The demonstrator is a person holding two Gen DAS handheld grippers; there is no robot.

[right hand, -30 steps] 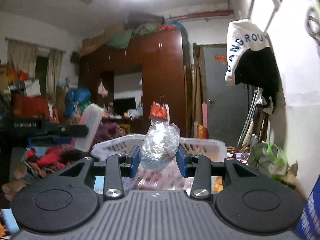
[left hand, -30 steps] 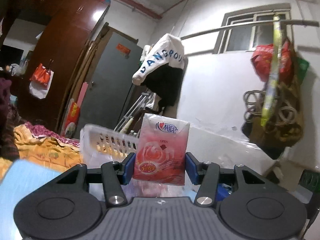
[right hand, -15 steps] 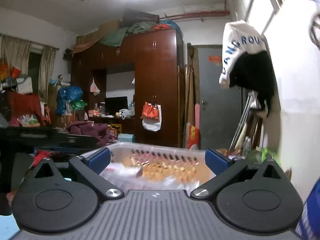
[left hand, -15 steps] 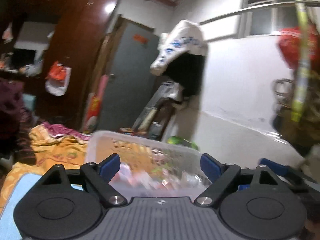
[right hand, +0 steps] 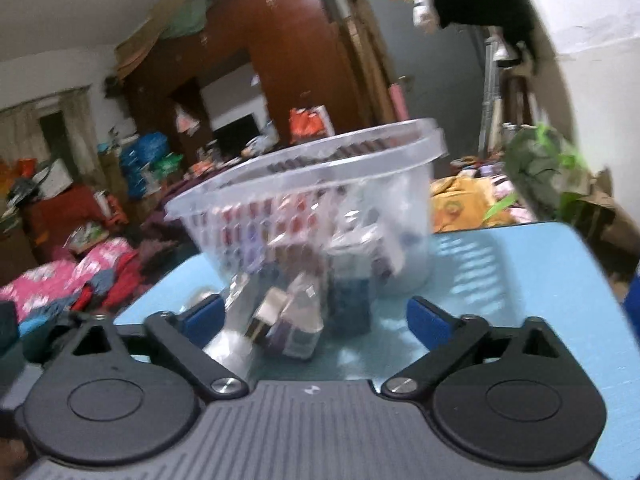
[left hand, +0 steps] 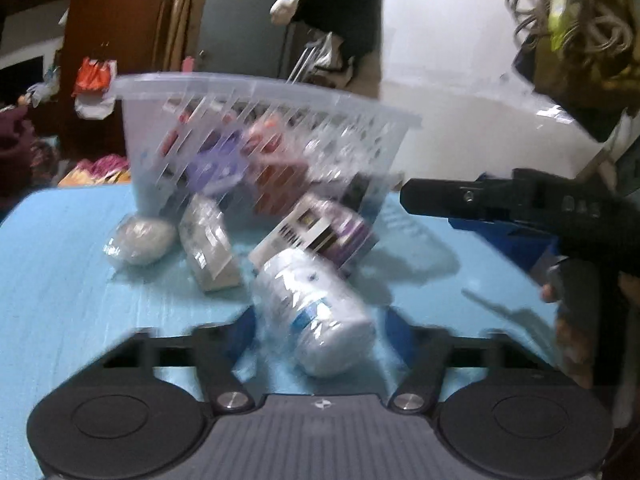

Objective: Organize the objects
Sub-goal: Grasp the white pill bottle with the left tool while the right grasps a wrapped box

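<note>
Cluttered bedroom all round, with a dark wooden wardrobe (right hand: 280, 60) and a grey door behind; in front lies a pale blue desk (left hand: 60, 280) carrying the things to be sorted.

Left tool (left hand: 320, 332): its blue pads stand apart on either side of a white plastic-wrapped roll (left hand: 316, 312) lying on the desk; its jaws have just been closing, yet the blurred view shows no pad pressing on the roll, so it counts as not yet gripped. Just beyond the roll sit a purple and white box (left hand: 320, 232), a small wrapped packet (left hand: 208, 248) and a pale rounded bundle (left hand: 140, 240), all close against the near wall of a clear slotted basket (left hand: 264, 88) already holding several packets.

Right tool (right hand: 316, 320): its jaws stand wide apart and hold nothing, having just eased slightly inward; between them, further off, small boxes (right hand: 288, 320) lie on the desk just before the same basket. From the left view this tool appears at the right edge, hovering above the desk.

Judging by the layout, the step in hand is picking up another loose item for the basket. The next move probably calls for the left tool to close squarely on the roll, whose slick wrapping may slip, then lift it clear of the rim.
</note>
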